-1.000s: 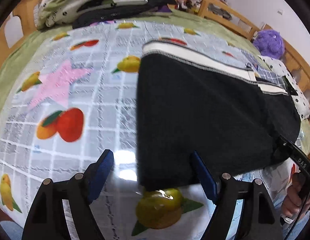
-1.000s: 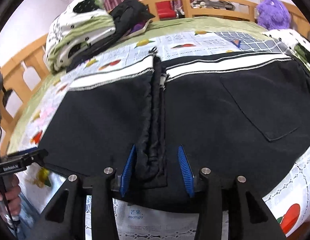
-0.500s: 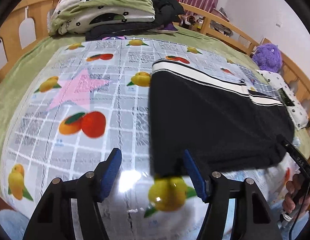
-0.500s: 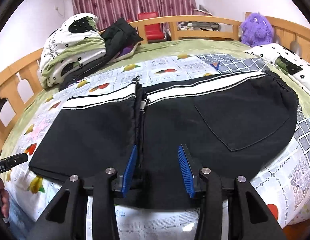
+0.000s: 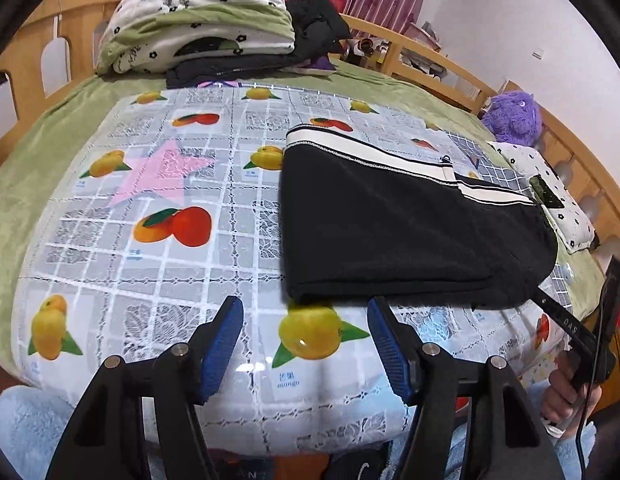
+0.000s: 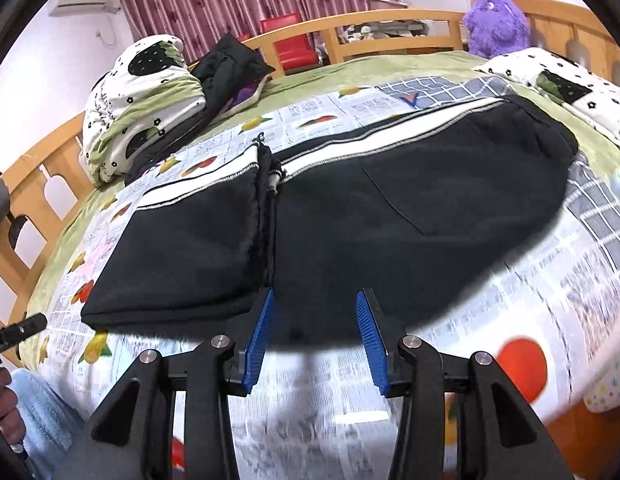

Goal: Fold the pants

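Observation:
Black pants (image 5: 410,232) with a white striped waistband lie folded on the fruit-print cloth (image 5: 169,264) that covers the bed. In the right wrist view the pants (image 6: 410,220) show two side-by-side halves, with a back pocket on the right half. My left gripper (image 5: 301,312) hovers open just short of the pants' near left corner, over a printed mango, with nothing between its blue pads. My right gripper (image 6: 316,298) is open above the pants' near edge, by the seam between the halves, and no fabric is pinched.
A stack of folded quilts (image 5: 197,20) and dark clothes (image 5: 310,28) sits at the far end of the bed. A purple plush toy (image 5: 510,116) and a spotted pillow (image 5: 550,196) lie at the right. A wooden rail (image 6: 49,184) rings the bed. A hand (image 5: 558,396) holds the other gripper.
Both grippers have drawn back toward the bed's near edge and risen. The left jaws have narrowed. The pants' middle fold no longer sits between the right fingers.

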Action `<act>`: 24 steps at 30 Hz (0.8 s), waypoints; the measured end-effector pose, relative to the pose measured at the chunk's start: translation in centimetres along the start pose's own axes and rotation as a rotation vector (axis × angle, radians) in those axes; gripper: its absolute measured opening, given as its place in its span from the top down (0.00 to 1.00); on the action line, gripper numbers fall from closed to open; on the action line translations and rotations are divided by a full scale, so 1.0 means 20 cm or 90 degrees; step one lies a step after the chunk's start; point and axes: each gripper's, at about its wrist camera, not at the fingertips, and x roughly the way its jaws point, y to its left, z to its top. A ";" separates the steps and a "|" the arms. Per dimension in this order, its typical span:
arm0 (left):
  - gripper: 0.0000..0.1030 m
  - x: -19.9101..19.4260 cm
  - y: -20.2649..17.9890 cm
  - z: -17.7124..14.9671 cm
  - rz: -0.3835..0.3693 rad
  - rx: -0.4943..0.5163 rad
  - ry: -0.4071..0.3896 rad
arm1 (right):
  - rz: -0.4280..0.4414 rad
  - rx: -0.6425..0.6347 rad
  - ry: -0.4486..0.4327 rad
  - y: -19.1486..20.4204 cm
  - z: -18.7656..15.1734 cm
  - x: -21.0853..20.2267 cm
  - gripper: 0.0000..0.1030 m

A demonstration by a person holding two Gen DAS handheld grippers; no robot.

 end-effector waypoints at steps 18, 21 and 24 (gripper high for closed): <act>0.40 -0.27 -0.02 0.00 -0.002 0.013 -0.036 | -0.007 -0.018 -0.025 0.07 -0.10 -0.29 0.58; 0.39 -0.30 -0.04 0.03 -0.002 0.018 -0.043 | -0.024 -0.028 -0.041 0.10 -0.03 -0.39 0.58; 0.39 -0.34 -0.04 0.10 -0.006 0.020 -0.056 | -0.033 -0.030 -0.054 0.11 0.07 -0.49 0.58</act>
